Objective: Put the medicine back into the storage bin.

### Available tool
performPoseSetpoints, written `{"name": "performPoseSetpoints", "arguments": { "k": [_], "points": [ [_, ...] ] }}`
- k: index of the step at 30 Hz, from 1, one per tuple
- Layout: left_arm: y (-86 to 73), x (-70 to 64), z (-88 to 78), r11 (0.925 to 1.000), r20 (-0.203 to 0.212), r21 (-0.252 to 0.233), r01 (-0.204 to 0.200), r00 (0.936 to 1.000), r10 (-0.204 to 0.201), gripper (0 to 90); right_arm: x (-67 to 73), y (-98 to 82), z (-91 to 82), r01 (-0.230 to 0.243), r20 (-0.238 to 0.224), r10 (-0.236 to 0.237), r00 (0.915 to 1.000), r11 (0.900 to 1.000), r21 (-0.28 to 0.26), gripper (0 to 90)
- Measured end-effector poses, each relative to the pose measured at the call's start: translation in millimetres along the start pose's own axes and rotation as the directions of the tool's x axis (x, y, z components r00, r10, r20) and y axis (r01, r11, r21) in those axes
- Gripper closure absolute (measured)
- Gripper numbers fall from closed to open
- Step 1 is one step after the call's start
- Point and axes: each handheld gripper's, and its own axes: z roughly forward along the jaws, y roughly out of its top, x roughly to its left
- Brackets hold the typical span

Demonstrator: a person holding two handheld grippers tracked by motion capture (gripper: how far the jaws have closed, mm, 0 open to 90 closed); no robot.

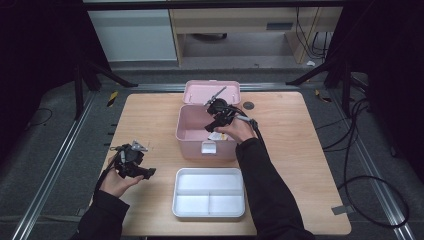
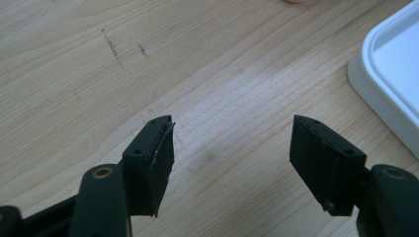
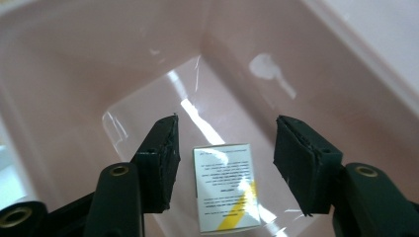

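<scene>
pink plastic forms the open box [image 1: 192, 132] that stands near the middle of the wooden surface [image 1: 300, 165], its lid [image 1: 197, 91] tipped back toward the far edge. the right gripper [image 1: 216, 121] hangs over the box's open top, pointing down into it. in the right gripper view its jaws stand apart with nothing pressed between them, and a small white carton [image 3: 226, 186] with black print and a yellow stripe lies on the box's floor [image 3: 148, 113] right below the gap. the left gripper [image 1: 136, 162] is held near the left edge of the surface, well apart from the box; its jaws stand wide over bare wood, holding nothing. a white divided tray [image 1: 209, 193] lies by the near edge, just in front of the box; its corner [image 2: 390, 74] shows in the left gripper view.
</scene>
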Motion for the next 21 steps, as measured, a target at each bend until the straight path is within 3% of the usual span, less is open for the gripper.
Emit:
{"name": "performPoseSetpoints", "arguments": {
  "k": [5,6,15,20,21],
  "points": [
    [2.8,-3.3,-6.9,0.9993,0.01,-0.031,-0.023,0.9997,0.023,34.9,0.7,-4.8,-35.0,0.003,0.028,0.0,0.9996,0.995,-0.097,38.0],
    [2.8,-3.3,-6.9,0.9993,0.01,-0.031,-0.023,0.9997,0.023,35.2,0.7,-4.8,-35.0,0.003,0.028,0.0,0.9996,0.995,-0.097,38.0],
    [8.1,-17.2,-11.6,0.9944,0.045,-0.041,-0.097,0.9941,0.099,42.0,7.7,-32.7,-92.4,0.055,0.068,-0.043,0.9968,0.981,-0.188,37.6],
    [10.2,-25.7,-11.5,0.9893,0.082,-0.042,-0.14,0.9864,0.143,45.0,19.6,-64.5,-115.4,0.072,0.064,-0.06,0.9961,0.977,-0.202,38.0],
    [11.5,-30.2,-12.0,0.9859,0.1,-0.049,-0.16,0.9813,0.165,46.2,21.7,-70.3,-117.7,0.074,0.056,-0.064,0.9963,0.977,-0.201,38.3]
  ]
}}
